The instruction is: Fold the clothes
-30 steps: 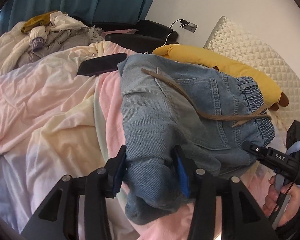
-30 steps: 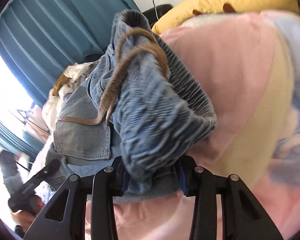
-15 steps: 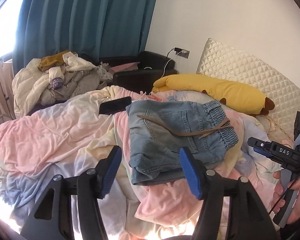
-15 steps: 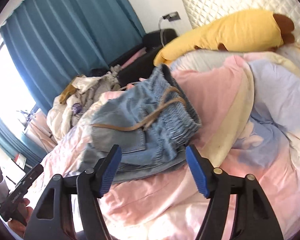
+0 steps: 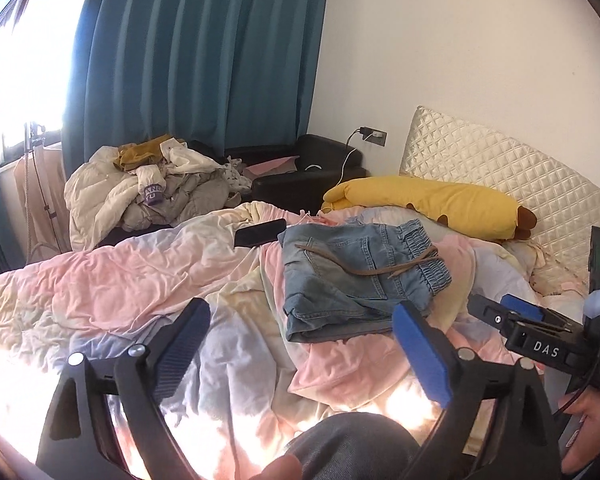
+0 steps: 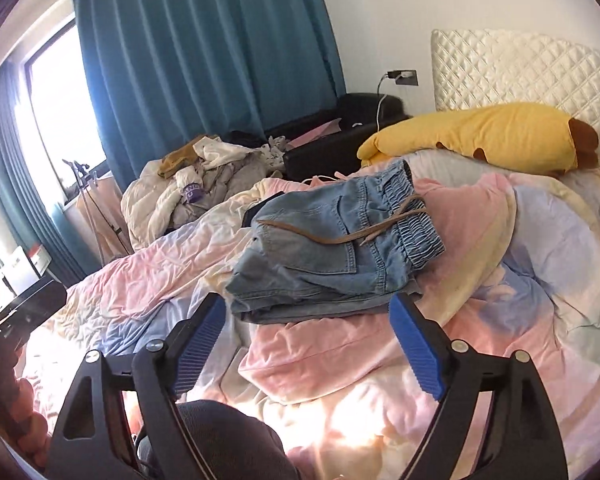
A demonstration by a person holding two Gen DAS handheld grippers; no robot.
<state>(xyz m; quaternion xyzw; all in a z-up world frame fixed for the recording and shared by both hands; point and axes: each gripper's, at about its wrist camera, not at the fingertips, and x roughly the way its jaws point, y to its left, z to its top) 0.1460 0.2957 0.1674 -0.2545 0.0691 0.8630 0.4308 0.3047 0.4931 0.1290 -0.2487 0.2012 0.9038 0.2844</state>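
Folded light-blue denim shorts (image 5: 352, 276) with a brown drawstring lie on the pastel pink and yellow duvet (image 5: 112, 280); they also show in the right wrist view (image 6: 332, 248). My left gripper (image 5: 300, 344) is open and empty, held back from the shorts. My right gripper (image 6: 308, 340) is open and empty, also drawn back in front of the shorts. The right gripper's body shows at the right edge of the left wrist view (image 5: 540, 340).
A pile of unfolded clothes (image 5: 148, 188) lies at the far side by the teal curtain (image 5: 196, 60). A black phone (image 5: 260, 232) lies beside the shorts. A yellow banana pillow (image 5: 424, 204) rests against the quilted headboard (image 5: 500, 168). A black bedside unit (image 5: 300, 172) stands behind.
Both grippers were shut on the denim shorts a second ago. They opened, let go, and pulled back and up, leaving the folded shorts on the duvet.
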